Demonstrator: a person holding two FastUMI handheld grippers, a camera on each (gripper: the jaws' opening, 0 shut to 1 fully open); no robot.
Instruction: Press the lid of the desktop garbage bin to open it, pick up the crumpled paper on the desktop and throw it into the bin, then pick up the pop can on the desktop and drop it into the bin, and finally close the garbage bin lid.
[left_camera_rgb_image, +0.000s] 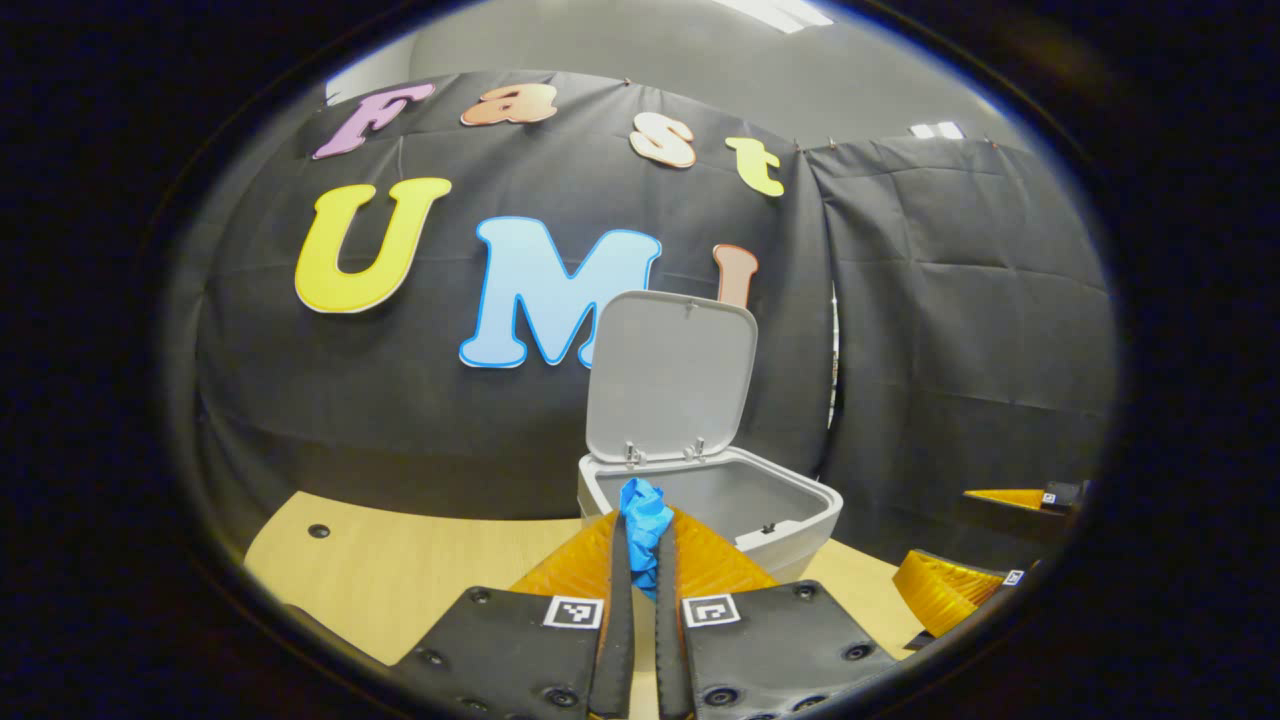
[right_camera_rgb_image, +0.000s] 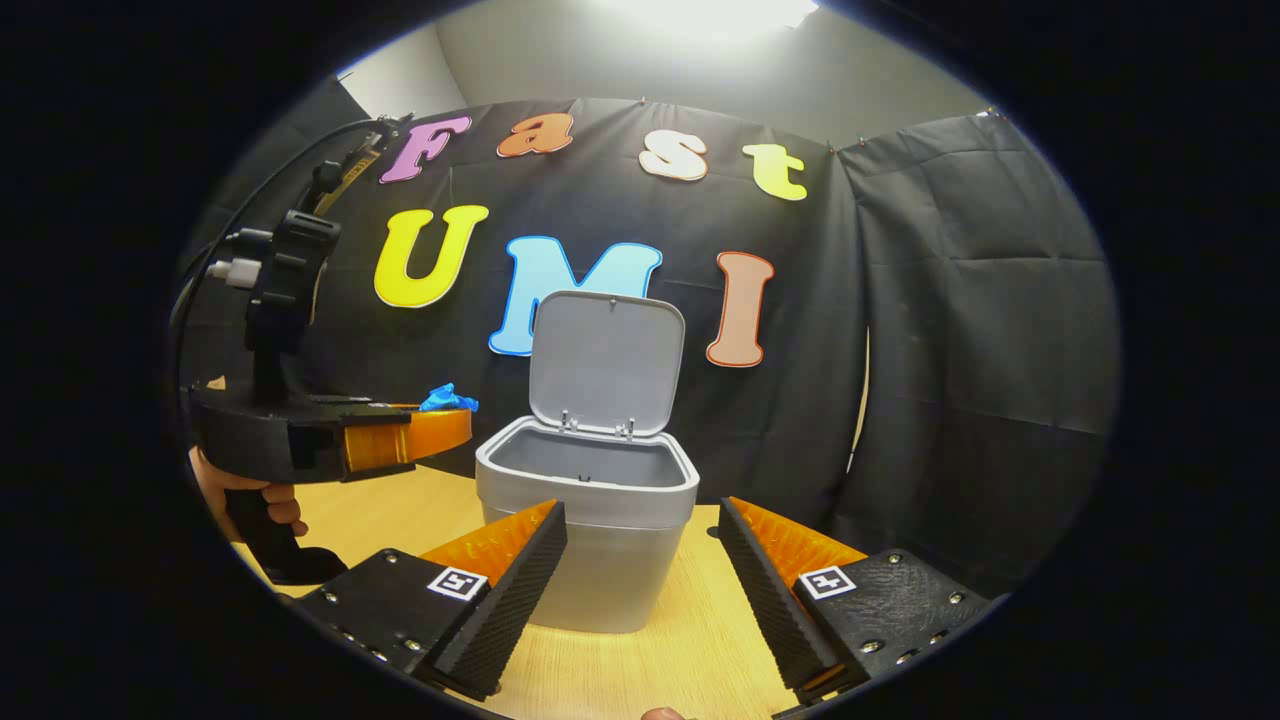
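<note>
Left gripper view: left gripper (left_camera_rgb_image: 641, 560) clamped on the crumpled blue paper (left_camera_rgb_image: 645, 525), both fingers pressing it, paper sticking up past the tips. Garbage bin (left_camera_rgb_image: 790, 530) straight ahead on the wooden table (left_camera_rgb_image: 400, 570), lid (left_camera_rgb_image: 670, 380) swung up and standing near vertical at the back; inside looks bare. Paper sits just short of the bin's near rim. Right gripper (left_camera_rgb_image: 975, 545) at the right edge, fingers apart.

Right gripper view: right gripper (right_camera_rgb_image: 643, 560) wide open, holding nothing, bin (right_camera_rgb_image: 590, 520) between and beyond its fingers. Left gripper (right_camera_rgb_image: 440, 420) comes in from the left, held by a hand (right_camera_rgb_image: 250, 500), paper (right_camera_rgb_image: 448, 399) at its tip, near the bin's left rim and above rim height.
</note>
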